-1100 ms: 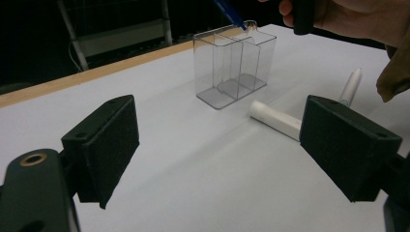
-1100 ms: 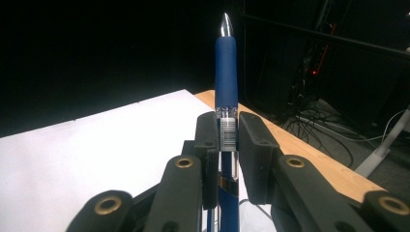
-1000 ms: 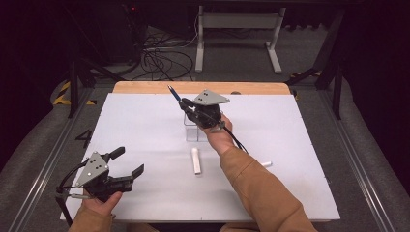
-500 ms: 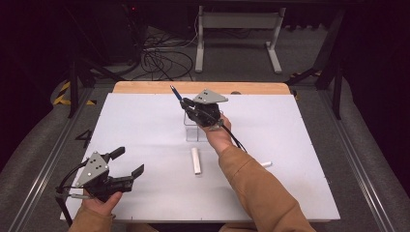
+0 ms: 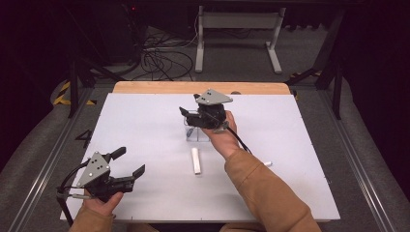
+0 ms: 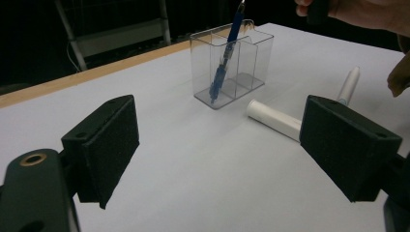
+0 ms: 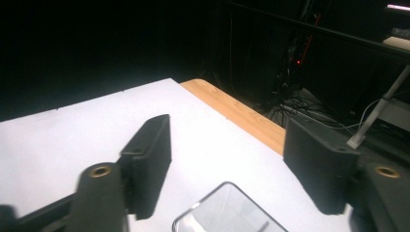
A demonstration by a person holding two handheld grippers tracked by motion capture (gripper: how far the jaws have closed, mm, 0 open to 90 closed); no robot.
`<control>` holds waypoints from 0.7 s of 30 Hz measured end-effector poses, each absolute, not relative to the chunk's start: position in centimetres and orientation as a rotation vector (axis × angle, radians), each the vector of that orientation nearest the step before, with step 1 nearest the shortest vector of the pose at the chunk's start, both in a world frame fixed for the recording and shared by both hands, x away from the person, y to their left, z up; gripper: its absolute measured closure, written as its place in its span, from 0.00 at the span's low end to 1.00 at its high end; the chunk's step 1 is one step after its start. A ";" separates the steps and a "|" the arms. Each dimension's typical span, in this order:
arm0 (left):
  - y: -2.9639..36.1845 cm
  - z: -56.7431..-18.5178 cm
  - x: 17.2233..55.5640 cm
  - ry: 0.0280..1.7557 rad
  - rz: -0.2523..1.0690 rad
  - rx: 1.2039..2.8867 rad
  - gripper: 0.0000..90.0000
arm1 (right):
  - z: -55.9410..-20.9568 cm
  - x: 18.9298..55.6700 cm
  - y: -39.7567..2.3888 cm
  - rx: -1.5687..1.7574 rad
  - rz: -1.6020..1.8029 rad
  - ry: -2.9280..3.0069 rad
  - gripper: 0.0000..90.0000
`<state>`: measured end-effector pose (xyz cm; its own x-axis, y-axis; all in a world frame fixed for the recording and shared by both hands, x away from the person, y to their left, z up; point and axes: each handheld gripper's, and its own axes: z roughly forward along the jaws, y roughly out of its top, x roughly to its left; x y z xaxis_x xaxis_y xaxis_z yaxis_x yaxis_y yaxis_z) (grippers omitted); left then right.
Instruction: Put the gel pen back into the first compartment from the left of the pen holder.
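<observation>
- Two grippers are at work; nearest, the left gripper (image 5: 129, 163) rests low over the table (image 5: 145, 121) at the near left, jaws wide apart and holding nothing, aimed toward the middle.
- Mid-table lie a white tube (image 5: 196, 160) and, to its right, a white marker (image 6: 349, 84), both flat and untouched.
- Farther off, the clear holder (image 6: 233, 67) stands upright with the blue pen (image 6: 225, 60) leaning inside its left compartment.
- Right gripper (image 5: 188, 116) hovers just above the holder, wrist bent downward; its jaws have just been opening and nothing sits between them.
- Risk: pulling away carelessly, a jaw could clip the tall leaning pen and tip the light holder.
</observation>
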<state>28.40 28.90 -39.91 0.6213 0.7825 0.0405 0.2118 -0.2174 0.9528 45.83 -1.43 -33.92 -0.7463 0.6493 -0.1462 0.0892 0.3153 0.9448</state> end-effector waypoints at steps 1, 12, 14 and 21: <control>28.9 -39.9 28.4 0.811 0.651 1.749 0.16 | -33.7 45.6 -1.7 0.653 1.449 2.082 0.30; 28.4 -40.0 28.7 0.805 0.636 1.762 0.16 | -31.8 43.8 -4.9 0.659 1.503 2.098 0.16; 28.4 -40.0 28.7 0.800 0.636 1.767 0.16 | -31.6 43.5 -5.1 0.652 1.510 2.098 0.15; 28.3 -40.0 28.8 0.802 0.621 1.764 0.16 | -30.9 42.6 -6.1 0.652 1.553 2.099 0.12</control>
<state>28.75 28.32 -39.98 0.6403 0.7675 0.0302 0.2223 -0.2228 0.9492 42.62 -6.08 -30.91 -0.7887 0.6103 -0.0740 0.1079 0.2560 0.9606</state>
